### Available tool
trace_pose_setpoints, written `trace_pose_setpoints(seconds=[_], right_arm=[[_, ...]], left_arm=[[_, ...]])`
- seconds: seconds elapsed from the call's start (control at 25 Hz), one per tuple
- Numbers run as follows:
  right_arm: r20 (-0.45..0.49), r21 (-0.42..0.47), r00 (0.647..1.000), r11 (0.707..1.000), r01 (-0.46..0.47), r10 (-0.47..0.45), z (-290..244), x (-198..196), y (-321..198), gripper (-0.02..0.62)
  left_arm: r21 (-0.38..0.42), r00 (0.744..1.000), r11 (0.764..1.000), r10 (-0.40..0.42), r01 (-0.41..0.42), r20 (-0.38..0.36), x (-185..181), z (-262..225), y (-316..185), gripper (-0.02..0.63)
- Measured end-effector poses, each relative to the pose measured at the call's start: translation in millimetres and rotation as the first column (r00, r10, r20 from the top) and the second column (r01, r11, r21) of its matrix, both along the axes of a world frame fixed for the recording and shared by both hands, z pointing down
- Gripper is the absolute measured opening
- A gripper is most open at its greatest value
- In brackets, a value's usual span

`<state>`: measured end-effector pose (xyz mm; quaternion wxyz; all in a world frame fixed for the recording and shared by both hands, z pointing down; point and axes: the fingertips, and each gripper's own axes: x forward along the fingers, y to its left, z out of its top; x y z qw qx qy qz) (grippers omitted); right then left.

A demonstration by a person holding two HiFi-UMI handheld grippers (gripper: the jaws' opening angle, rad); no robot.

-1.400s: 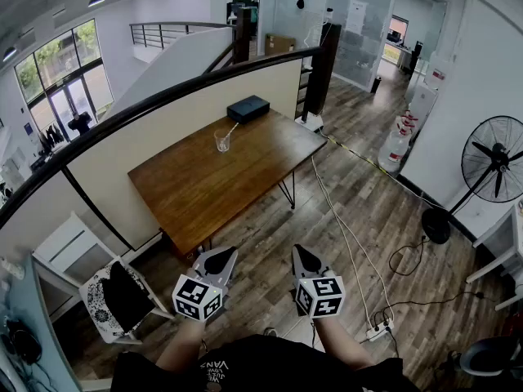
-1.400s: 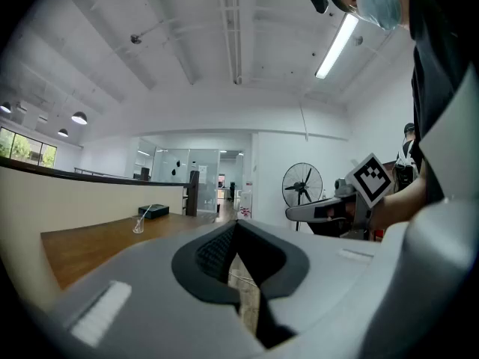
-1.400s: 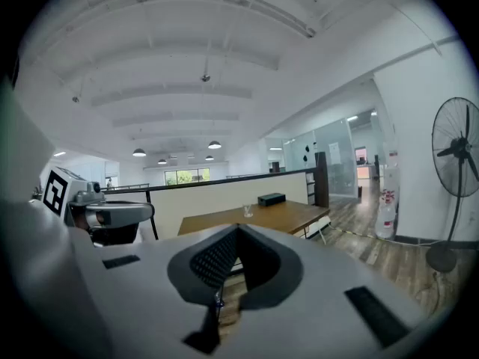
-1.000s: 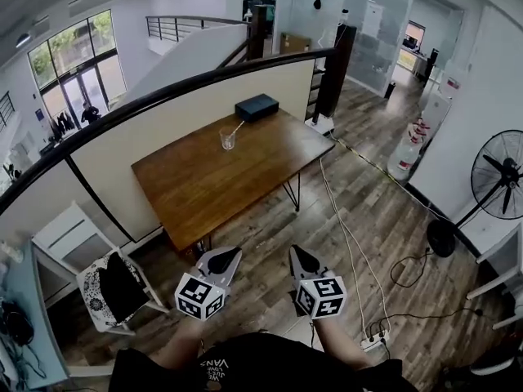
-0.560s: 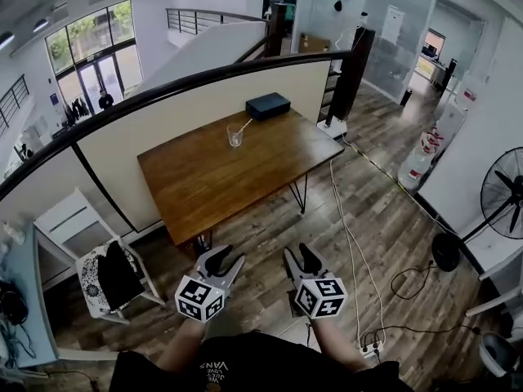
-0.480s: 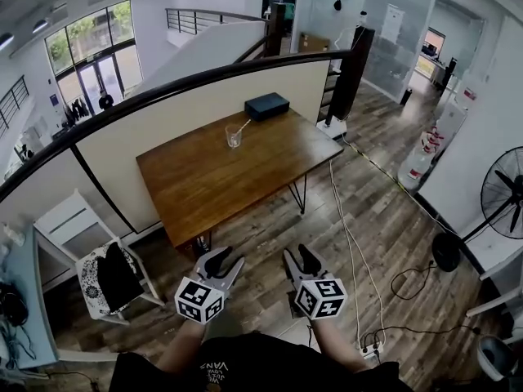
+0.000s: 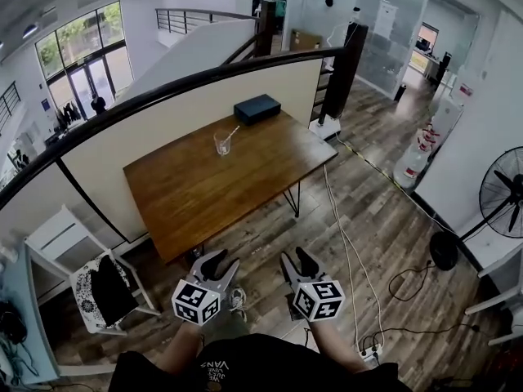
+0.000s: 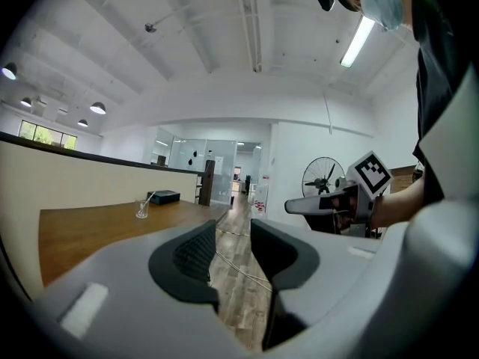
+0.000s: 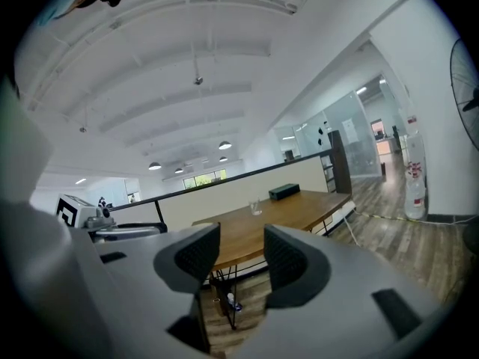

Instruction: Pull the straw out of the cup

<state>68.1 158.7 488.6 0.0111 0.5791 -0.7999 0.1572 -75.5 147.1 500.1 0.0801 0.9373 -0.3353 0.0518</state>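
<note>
While the left gripper (image 7: 216,261) and right gripper (image 7: 295,260) hover side by side above the floor (image 7: 368,219), fingers just opened wide with nothing between them, the table (image 7: 204,198) stands well ahead, bearing at its far end the cup (image 7: 221,144) with the straw (image 7: 231,132) leaning in it, near a black box (image 7: 257,109).

Brown wood-grain table (image 7: 204,194), black box (image 7: 257,109), clear cup (image 7: 221,143), grey left tool (image 7: 217,261) and right tool (image 7: 296,260) with black-and-white marker cubes (image 7: 196,302)

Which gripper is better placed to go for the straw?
Right, marginally. The cup and straw sit straight ahead of the right gripper in its view, but off to the left gripper's left. Both have just opened, empty, far from the table.
</note>
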Motion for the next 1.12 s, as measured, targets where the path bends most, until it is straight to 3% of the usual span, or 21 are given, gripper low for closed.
trace_pose_setpoints(seconds=[0.64,1.12], right_arm=[[-0.018,-0.027,0.996,0.996,-0.089,0.089,-1,17,-144,0.150],[-0.026,-0.050,0.985,0.984,-0.172,0.171,13,10,-230,0.150]], left_arm=[[-0.009,0.993,0.993,0.117,-0.117,0.012,26,-1,-161,0.132],[0.002,0.987,0.987,0.160,-0.160,0.011,15,4,-263,0.132]])
